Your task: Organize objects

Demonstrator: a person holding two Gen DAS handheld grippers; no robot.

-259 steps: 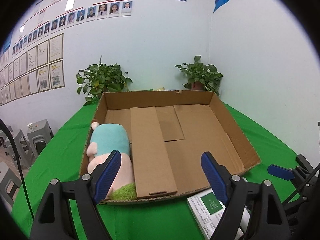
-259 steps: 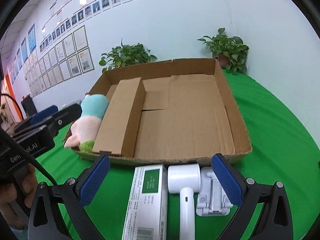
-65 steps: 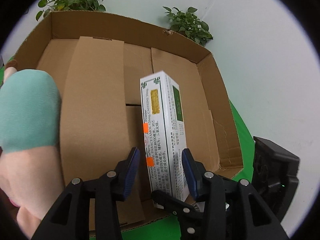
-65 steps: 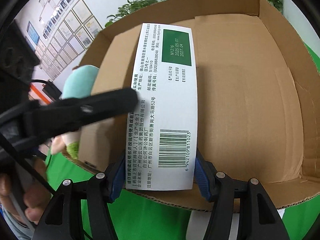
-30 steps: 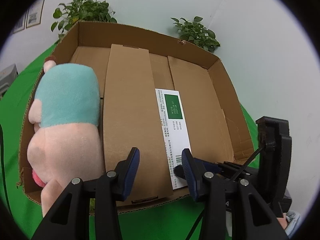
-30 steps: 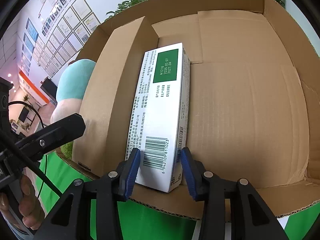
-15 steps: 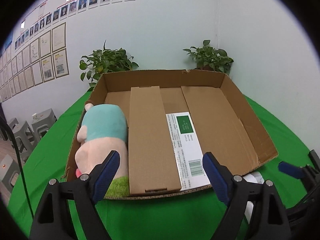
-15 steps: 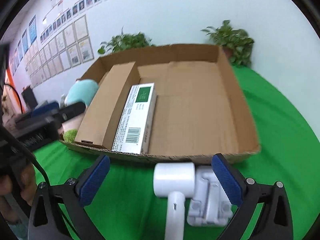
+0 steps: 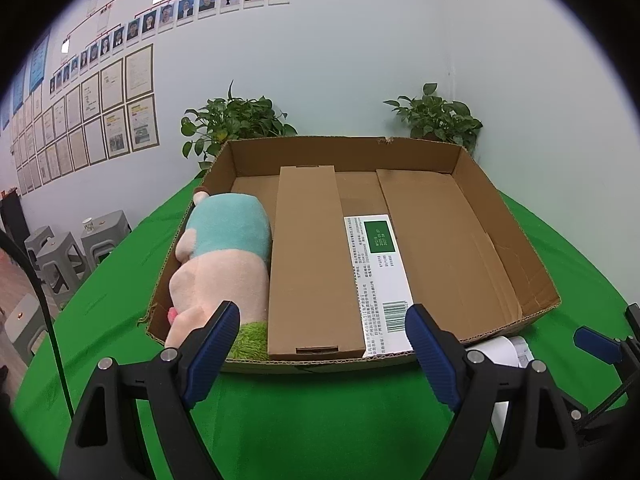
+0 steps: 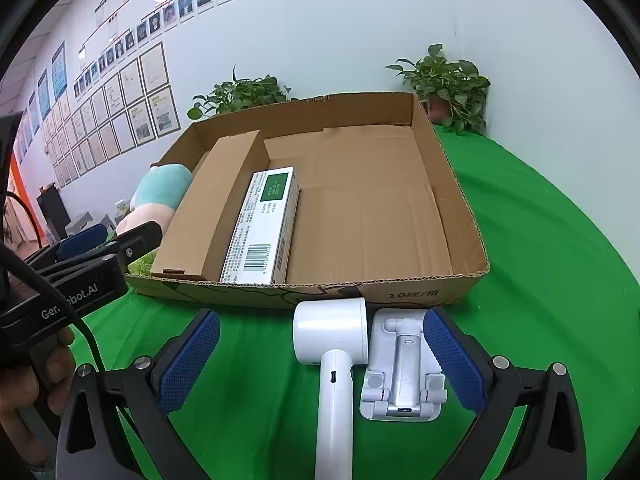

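Observation:
A shallow cardboard box (image 9: 516,236) (image 10: 460,196) sits on the green table. Inside it lie a teal and pink plush toy (image 9: 224,256) (image 10: 160,192) at the left, a raised cardboard flap (image 9: 306,256) (image 10: 216,200), and a white and green medicine box (image 9: 378,276) (image 10: 264,228) beside the flap. A white hair dryer (image 10: 332,356) and a white folding stand (image 10: 402,376) lie on the cloth in front of the box, between my right gripper's fingers. My left gripper (image 9: 322,350) is open and empty before the box's front wall. My right gripper (image 10: 320,356) is open and empty.
Two potted plants (image 9: 236,124) (image 9: 436,116) stand behind the box against the wall. Grey stools (image 9: 60,248) stand off the table's left side. The left gripper's body and the hand holding it (image 10: 60,292) show at the left of the right wrist view.
Both grippers have let go of the medicine box, which now lies in the cardboard box. Both have opened wide and drawn back to the table in front of the box.

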